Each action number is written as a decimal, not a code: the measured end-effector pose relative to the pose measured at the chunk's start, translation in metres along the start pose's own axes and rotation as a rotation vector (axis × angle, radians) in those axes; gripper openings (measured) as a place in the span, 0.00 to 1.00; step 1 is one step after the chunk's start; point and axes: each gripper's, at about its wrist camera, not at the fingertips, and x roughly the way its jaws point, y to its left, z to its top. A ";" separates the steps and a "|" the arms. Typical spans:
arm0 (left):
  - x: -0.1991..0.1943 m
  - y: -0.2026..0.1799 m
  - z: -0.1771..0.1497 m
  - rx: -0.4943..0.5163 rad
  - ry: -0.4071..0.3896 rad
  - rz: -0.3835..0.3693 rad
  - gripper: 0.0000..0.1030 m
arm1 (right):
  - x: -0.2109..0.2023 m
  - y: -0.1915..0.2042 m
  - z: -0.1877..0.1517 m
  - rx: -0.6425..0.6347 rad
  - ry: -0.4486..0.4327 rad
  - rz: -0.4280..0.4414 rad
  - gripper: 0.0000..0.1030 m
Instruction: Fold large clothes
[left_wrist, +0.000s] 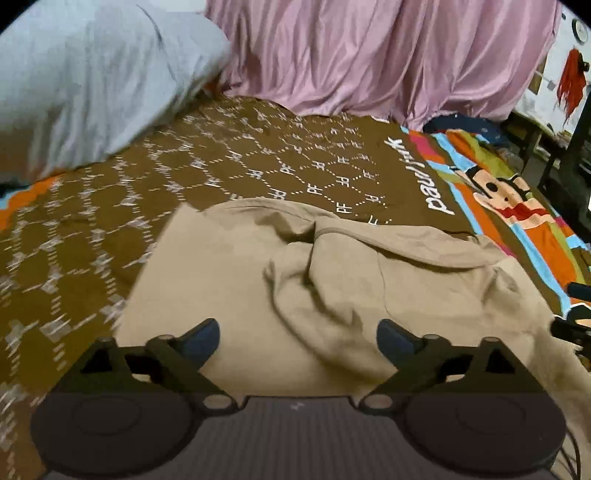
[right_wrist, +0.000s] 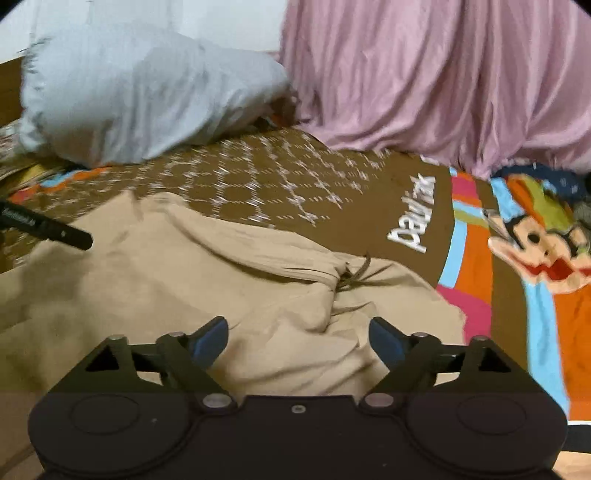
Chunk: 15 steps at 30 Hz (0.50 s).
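One tan garment (left_wrist: 332, 280) beneath two grippers, left (left_wrist: 298, 338) and right (right_wrist: 298, 334), jaws wide

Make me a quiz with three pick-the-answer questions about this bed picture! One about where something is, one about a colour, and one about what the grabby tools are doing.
1. Where does the tan garment lie?
A. On the patterned bedspread
B. Hanging on the curtain
C. Under the pillow

2. What colour is the curtain behind the bed?
A. Green
B. Pink
C. Black

3. How are the left tool and right tool set?
A. Both shut on the garment
B. One open, one shut
C. Both open, holding nothing

Answers:
1. A, the garment is spread, rumpled, over the brown bedspread in both views.
2. B, pink folds hang beside the grey pillow.
3. C, each view shows a wide gap between the blue fingertips, with no cloth pinched between them.
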 end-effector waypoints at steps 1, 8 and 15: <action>-0.014 0.002 -0.005 -0.008 -0.007 -0.001 0.97 | -0.019 0.004 -0.002 -0.020 -0.011 0.002 0.86; -0.101 0.003 -0.052 0.008 -0.022 0.045 0.99 | -0.149 0.018 -0.024 -0.095 -0.090 -0.030 0.99; -0.143 -0.006 -0.104 0.060 -0.017 0.078 0.99 | -0.218 0.036 -0.061 -0.175 -0.015 -0.062 0.99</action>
